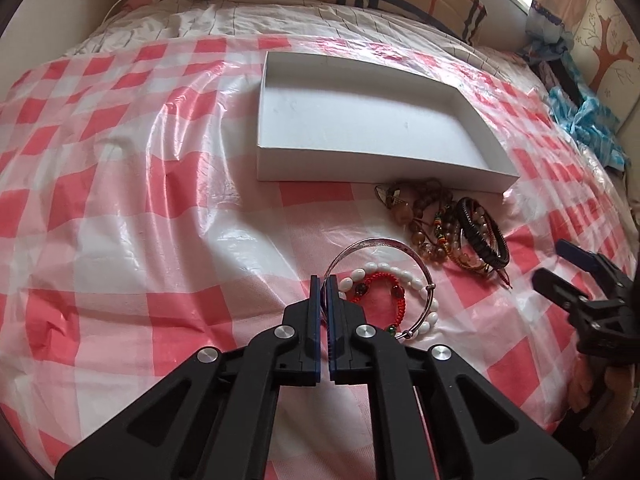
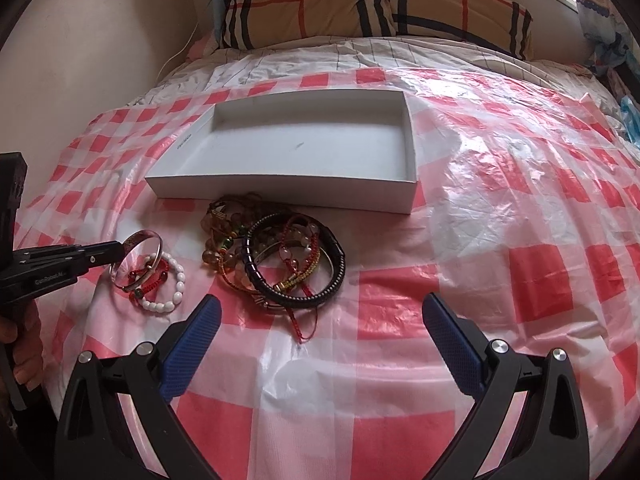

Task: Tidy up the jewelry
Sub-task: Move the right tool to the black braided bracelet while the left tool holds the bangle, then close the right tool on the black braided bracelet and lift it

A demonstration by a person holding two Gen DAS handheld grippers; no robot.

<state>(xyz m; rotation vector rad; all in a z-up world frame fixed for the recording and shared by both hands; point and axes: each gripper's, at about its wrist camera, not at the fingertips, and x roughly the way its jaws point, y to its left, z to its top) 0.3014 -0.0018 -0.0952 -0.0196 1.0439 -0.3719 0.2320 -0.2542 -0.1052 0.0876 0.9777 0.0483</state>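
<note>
- Lowest in the left wrist view, the left gripper point(image 1: 325, 280) has its blue-padded jaws pinched together on the rim of the silver bangle point(image 1: 380, 246). In the right wrist view the bangle tilts up at the left gripper's tip, at middle left.
- The right gripper point(image 2: 320, 316) fills the bottom of its own view, jaws spread wide and holding nothing. The heap of bracelets point(image 2: 280, 258) lies just above the gap between them.
- A white bead bracelet point(image 1: 404, 276) and a red braided one point(image 1: 378, 292) lie inside the bangle's loop, right of the left gripper's tip.
- The white box point(image 2: 304, 152) sits open above the heap, nothing inside it.
- All rest on a red-and-white checked plastic sheet point(image 2: 500, 220) over a bed; a plaid pillow point(image 2: 320, 0) lies along the top.
- The left gripper's side bears small print, too small to read.
</note>
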